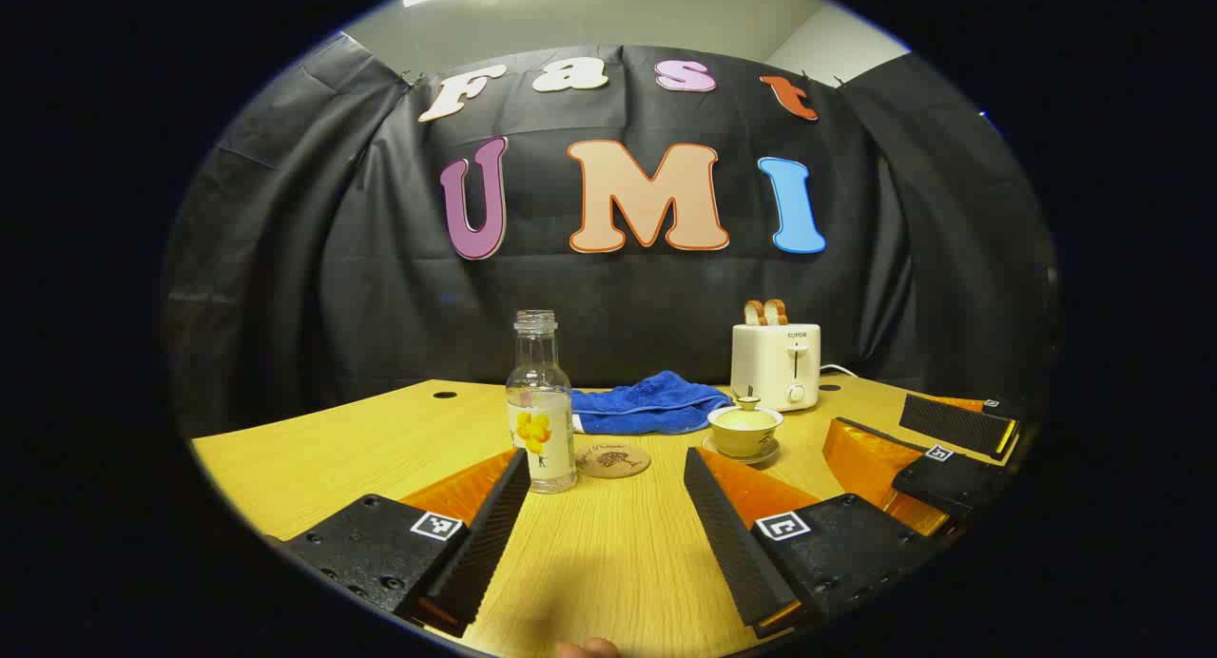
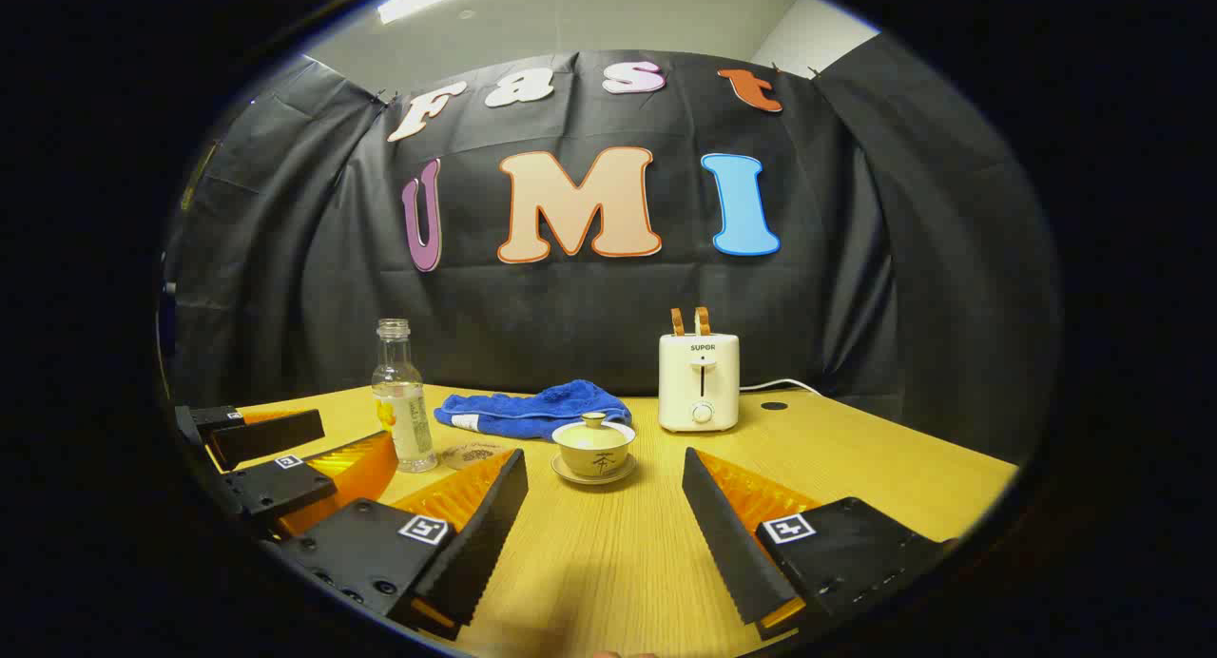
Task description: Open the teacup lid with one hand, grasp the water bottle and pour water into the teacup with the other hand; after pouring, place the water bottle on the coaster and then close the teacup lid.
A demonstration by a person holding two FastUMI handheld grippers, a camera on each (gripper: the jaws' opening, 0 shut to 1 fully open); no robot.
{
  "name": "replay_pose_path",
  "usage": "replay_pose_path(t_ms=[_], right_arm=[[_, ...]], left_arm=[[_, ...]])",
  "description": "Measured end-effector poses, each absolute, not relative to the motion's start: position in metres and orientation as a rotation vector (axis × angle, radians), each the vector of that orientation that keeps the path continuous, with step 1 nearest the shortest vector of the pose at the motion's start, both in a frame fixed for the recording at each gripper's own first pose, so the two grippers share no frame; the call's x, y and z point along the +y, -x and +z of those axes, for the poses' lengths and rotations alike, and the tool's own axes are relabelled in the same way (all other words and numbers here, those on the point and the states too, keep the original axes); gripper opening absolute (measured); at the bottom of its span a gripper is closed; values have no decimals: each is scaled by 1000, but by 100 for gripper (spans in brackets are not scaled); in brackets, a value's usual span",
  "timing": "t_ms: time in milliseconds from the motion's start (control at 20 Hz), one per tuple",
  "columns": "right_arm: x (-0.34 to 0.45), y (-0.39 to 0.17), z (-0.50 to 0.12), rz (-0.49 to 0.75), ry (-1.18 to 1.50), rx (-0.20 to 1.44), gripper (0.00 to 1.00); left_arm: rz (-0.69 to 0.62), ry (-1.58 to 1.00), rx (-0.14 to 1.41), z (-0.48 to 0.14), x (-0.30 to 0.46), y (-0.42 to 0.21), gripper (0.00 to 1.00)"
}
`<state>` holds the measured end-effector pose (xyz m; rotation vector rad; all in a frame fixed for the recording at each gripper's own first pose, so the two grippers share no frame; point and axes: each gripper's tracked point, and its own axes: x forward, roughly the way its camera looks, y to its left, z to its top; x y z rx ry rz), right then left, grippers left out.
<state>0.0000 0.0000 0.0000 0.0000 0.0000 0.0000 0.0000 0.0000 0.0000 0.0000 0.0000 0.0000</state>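
Wood-grain tabletop (image 1: 314, 449) carries every piece untouched, so the step in hand is the approach: the right hand-held gripper (image 2: 605, 506), jaws wide apart and holding nothing, faces the teacup (image 2: 593, 452) on its saucer and would do best to come down square over the lid's knob (image 2: 593, 418), while the left hand-held gripper (image 1: 607, 501), equally spread and empty, should close on the water bottle (image 1: 540, 406) low on its body (it stands uncapped, so keep it upright). Counted: one water bottle, one lidded teacup to its right, one coaster (image 1: 612, 459) between them just beside the water bottle, one blue cloth (image 1: 647, 403), one toaster (image 1: 776, 365) and two hand-held grippers.
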Motion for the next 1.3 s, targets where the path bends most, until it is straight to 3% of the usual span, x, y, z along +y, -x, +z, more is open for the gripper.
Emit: replay_pose_path(t_ms=[1300], right_arm=[[0,0,0,-1,1,0,100]], left_arm=[[-17,1,0,0,-2,0,95]])
